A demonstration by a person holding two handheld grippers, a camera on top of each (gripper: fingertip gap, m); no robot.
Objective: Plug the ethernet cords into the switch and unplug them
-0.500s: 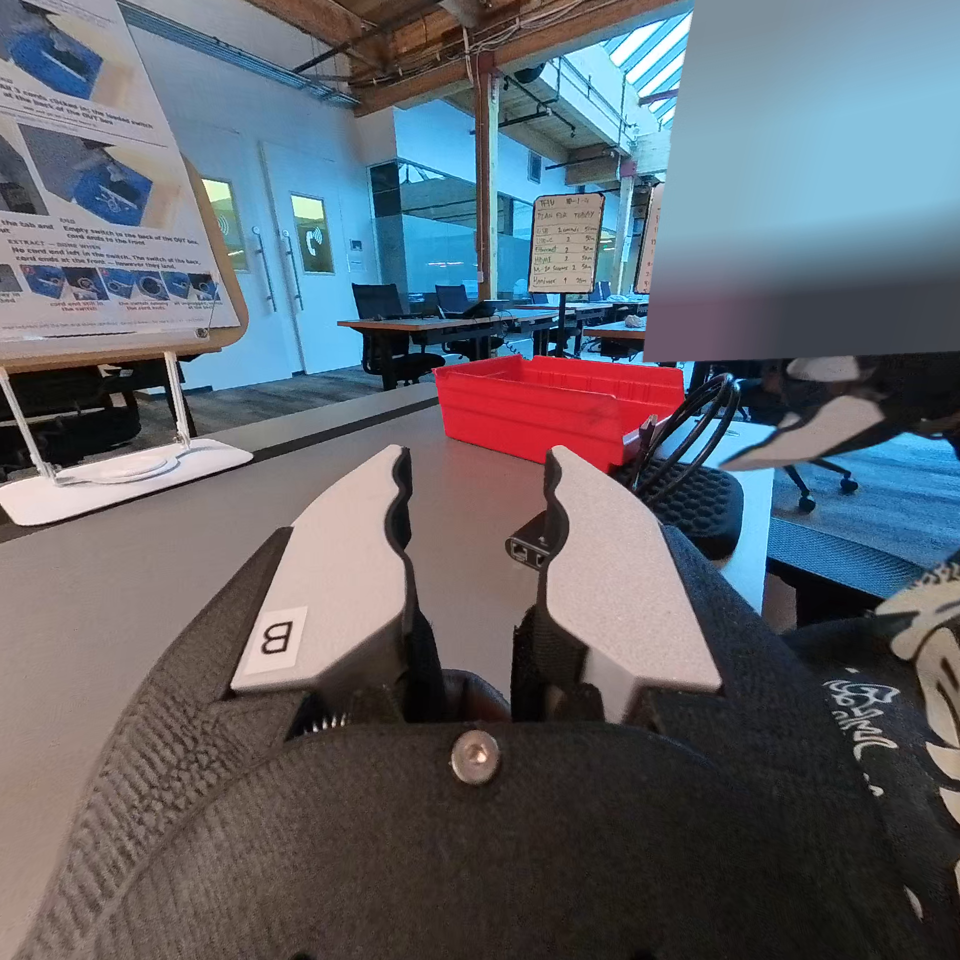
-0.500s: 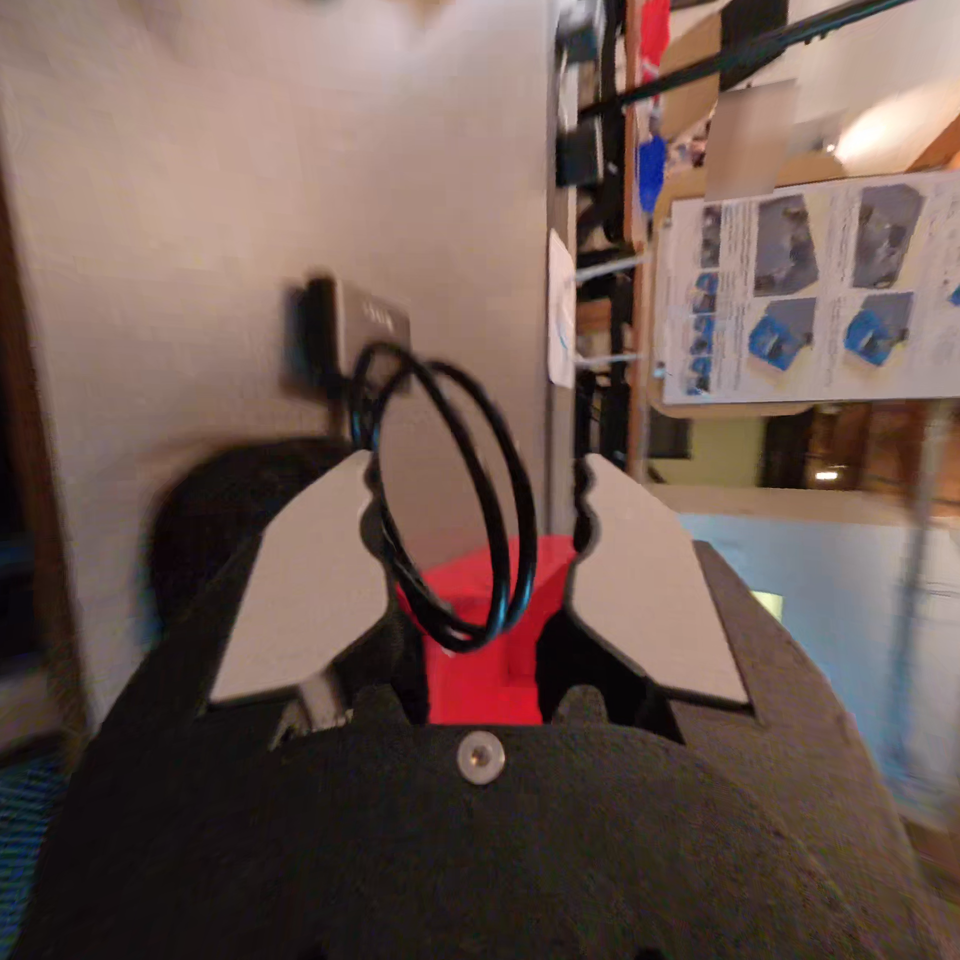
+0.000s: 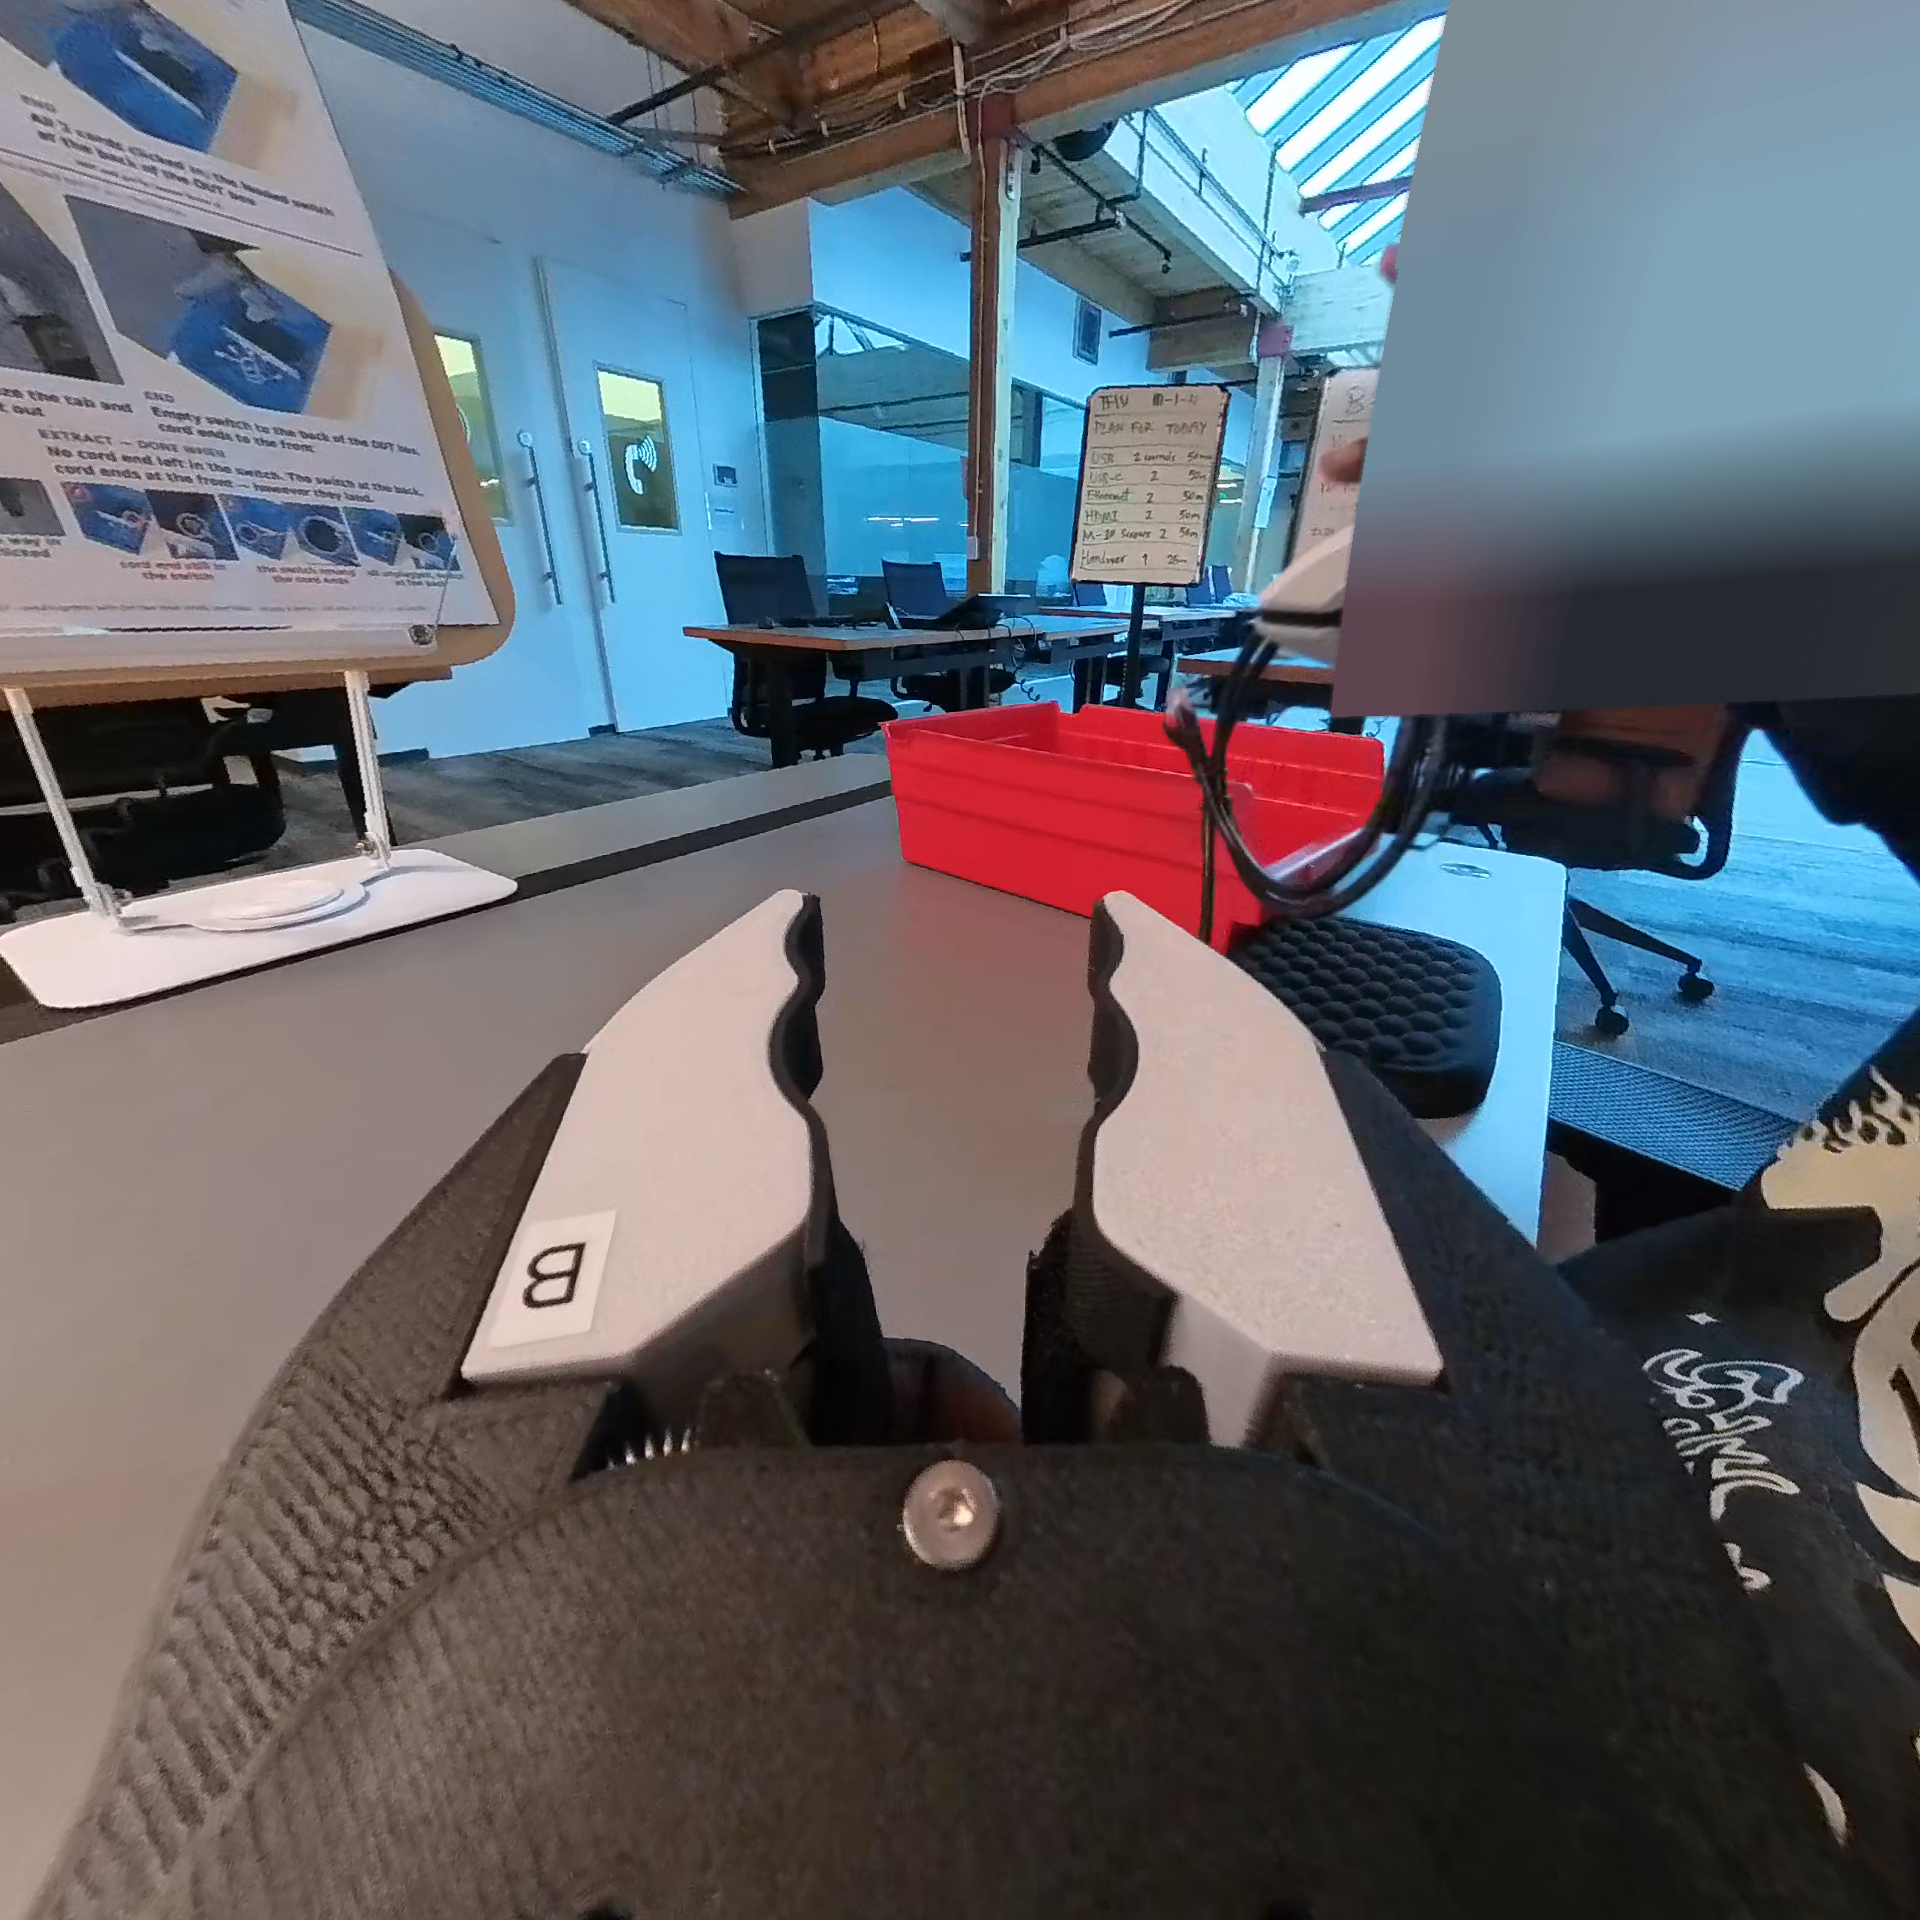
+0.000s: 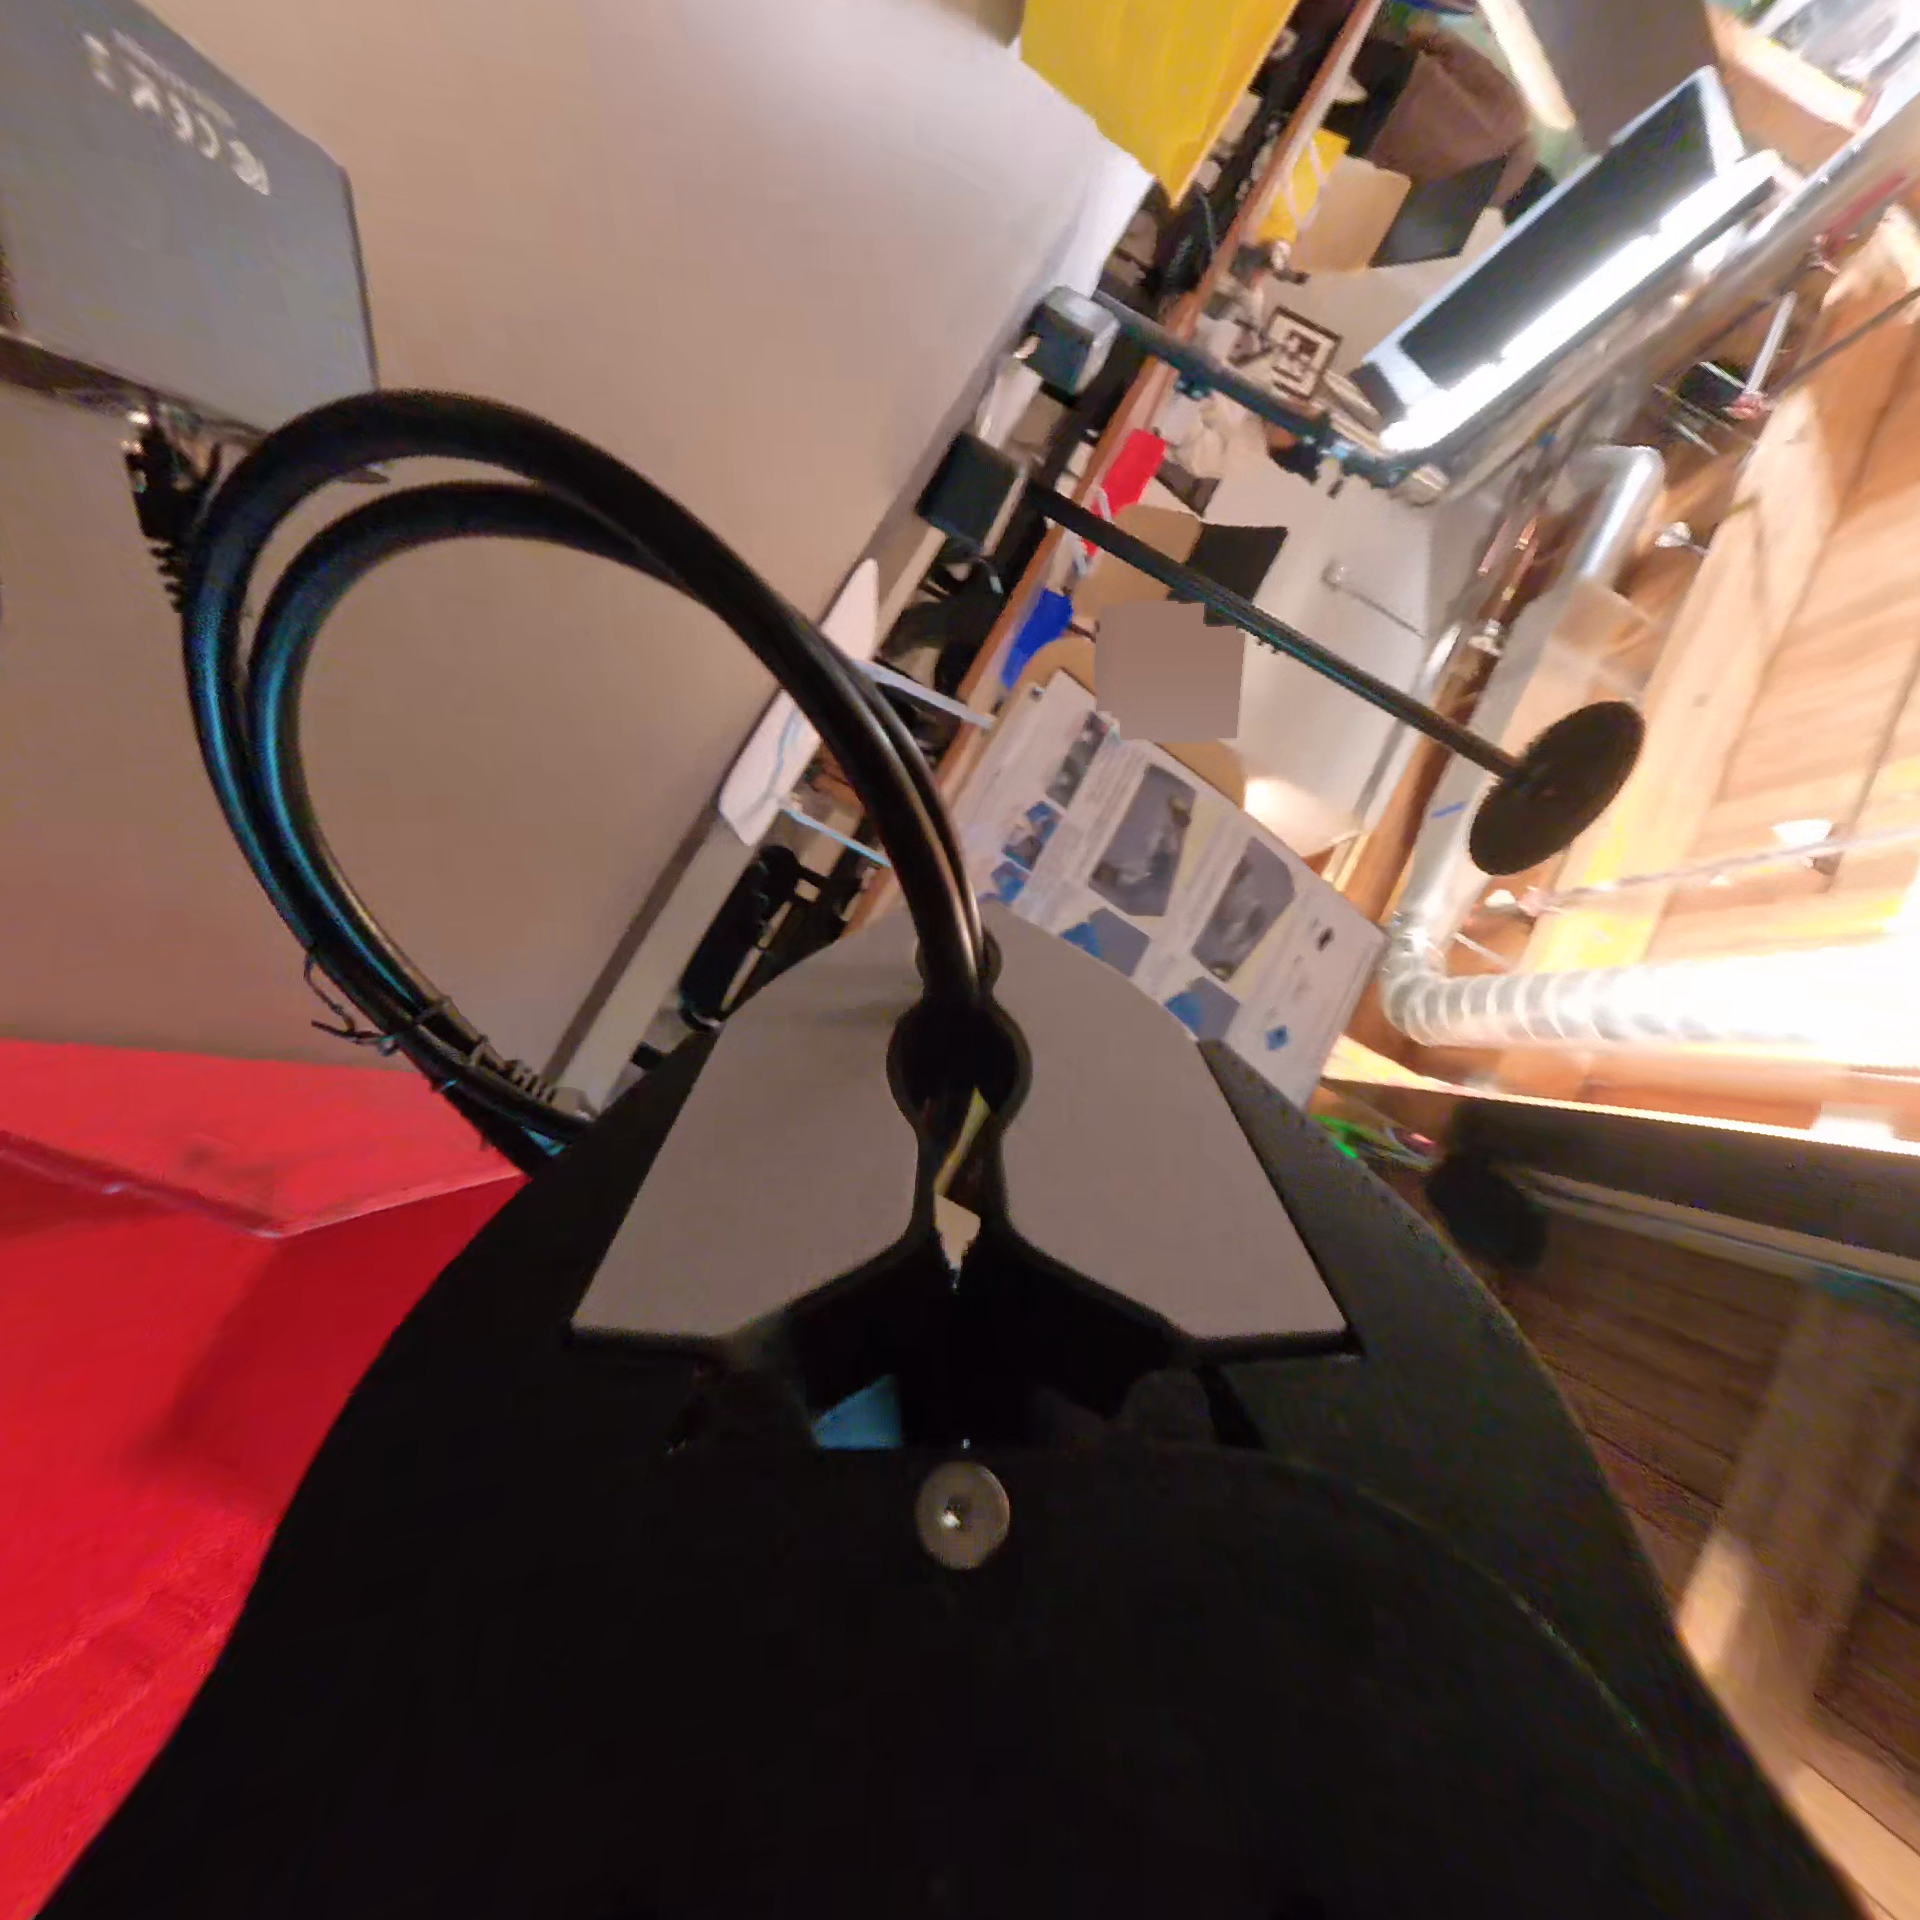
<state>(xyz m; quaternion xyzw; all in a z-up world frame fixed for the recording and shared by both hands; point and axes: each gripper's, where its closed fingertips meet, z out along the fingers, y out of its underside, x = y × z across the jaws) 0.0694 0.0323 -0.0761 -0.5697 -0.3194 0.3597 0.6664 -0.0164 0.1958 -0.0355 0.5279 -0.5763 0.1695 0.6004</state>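
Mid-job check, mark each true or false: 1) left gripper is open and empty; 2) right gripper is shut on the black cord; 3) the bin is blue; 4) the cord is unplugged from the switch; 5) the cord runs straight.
1) True: the left gripper has its fingers apart with nothing between them.
2) True: the right gripper is shut on the black cord.
3) False: the bin is red.
4) False: one cord end sits at the grey switch, apparently plugged in.
5) False: it curves in a loop.
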